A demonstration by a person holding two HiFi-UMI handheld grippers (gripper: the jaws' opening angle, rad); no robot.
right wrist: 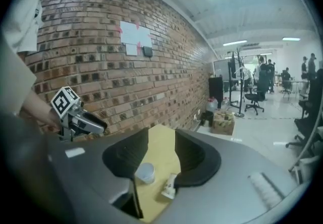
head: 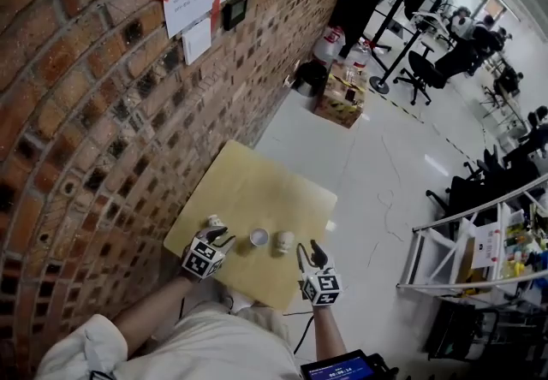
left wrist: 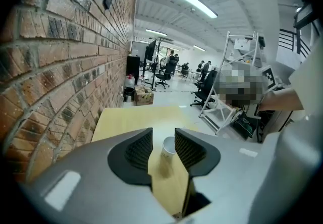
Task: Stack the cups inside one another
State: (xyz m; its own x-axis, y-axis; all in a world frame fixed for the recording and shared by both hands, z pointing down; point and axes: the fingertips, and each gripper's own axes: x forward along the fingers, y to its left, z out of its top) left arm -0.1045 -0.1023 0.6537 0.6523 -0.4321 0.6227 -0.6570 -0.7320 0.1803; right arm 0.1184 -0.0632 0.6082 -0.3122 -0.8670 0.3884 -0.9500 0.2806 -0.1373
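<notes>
1. Brick wall (head: 77, 113): rough red-brown bricks with recessed mortar joints. It runs along the left side of the work area.
2. Floor (head: 385, 156): smooth, pale and glossy.
3. Table (head: 248, 190): a square top of light, matt wood, set against the wall. All three cups are on or over this top, in a row near the person's edge.
4. Left gripper (left wrist: 163, 134): grey moulded body with black ribbed pads (left wrist: 139, 150). The jaws stand a narrow way apart. The left cup (left wrist: 168, 148) shows in the gap, lying against the edge of the right-hand pad. A strip of tabletop shows between the cup and the other pad, so the pads do not clamp it.
5. Right gripper (right wrist: 161, 132): same build. The jaws stand wide apart with nothing between them; it hangs above the table's near edge. The other two cups show through the gap, on the top below.
6. Cups: small, white, tapered and round-rimmed.
   - Left cup: mouth up, nearest the wall.
   - Middle cup (right wrist: 145, 172): upright, white interior facing up, apart from both neighbours.
   - Right cup (right wrist: 170, 187): printed side wall showing. It appears to lie on its side, just beside the middle cup.
   - No cup sits inside another.
</notes>
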